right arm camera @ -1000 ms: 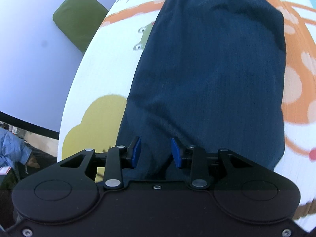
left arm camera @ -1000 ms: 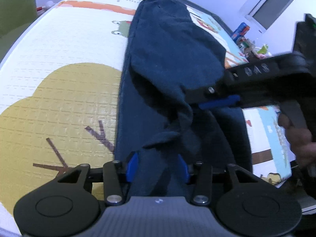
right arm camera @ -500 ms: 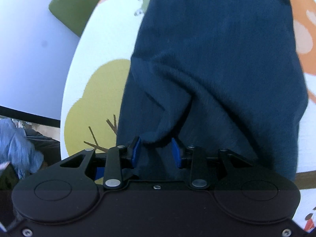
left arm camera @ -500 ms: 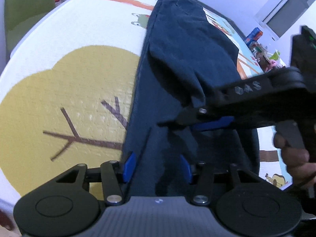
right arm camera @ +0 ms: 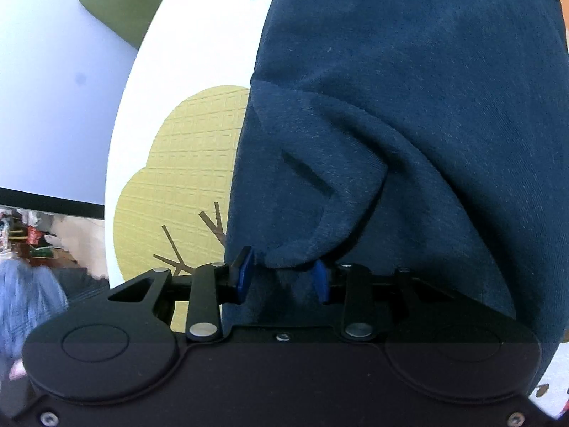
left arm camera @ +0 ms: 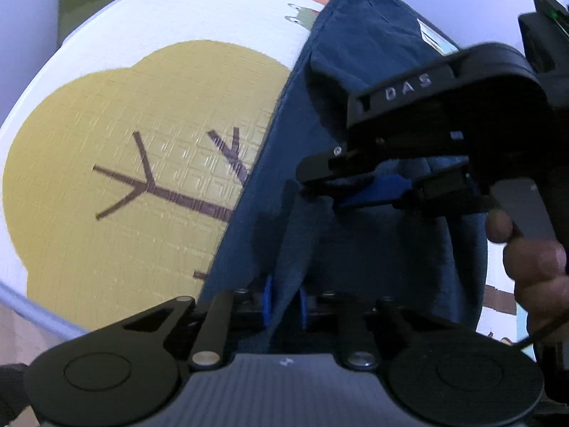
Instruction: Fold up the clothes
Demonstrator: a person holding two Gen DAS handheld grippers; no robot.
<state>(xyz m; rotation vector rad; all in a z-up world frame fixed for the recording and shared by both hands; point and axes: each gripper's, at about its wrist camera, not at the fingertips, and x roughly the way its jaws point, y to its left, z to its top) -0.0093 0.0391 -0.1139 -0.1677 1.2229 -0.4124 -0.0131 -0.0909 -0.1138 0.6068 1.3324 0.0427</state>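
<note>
Because you want to carry the fold over, your right gripper (right arm camera: 282, 274) clamps a bunched edge of the dark blue garment (right arm camera: 409, 89), which stretches ahead of the jaws over the play mat (left arm camera: 142, 124). Your left gripper (left arm camera: 284, 299) is closing its jaws on a ridge of cloth. Only the left view shows your hand (left arm camera: 533, 267).

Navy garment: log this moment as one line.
left gripper: closing on navy garment edge | right gripper: garment fold between pads | surface: play mat
</note>
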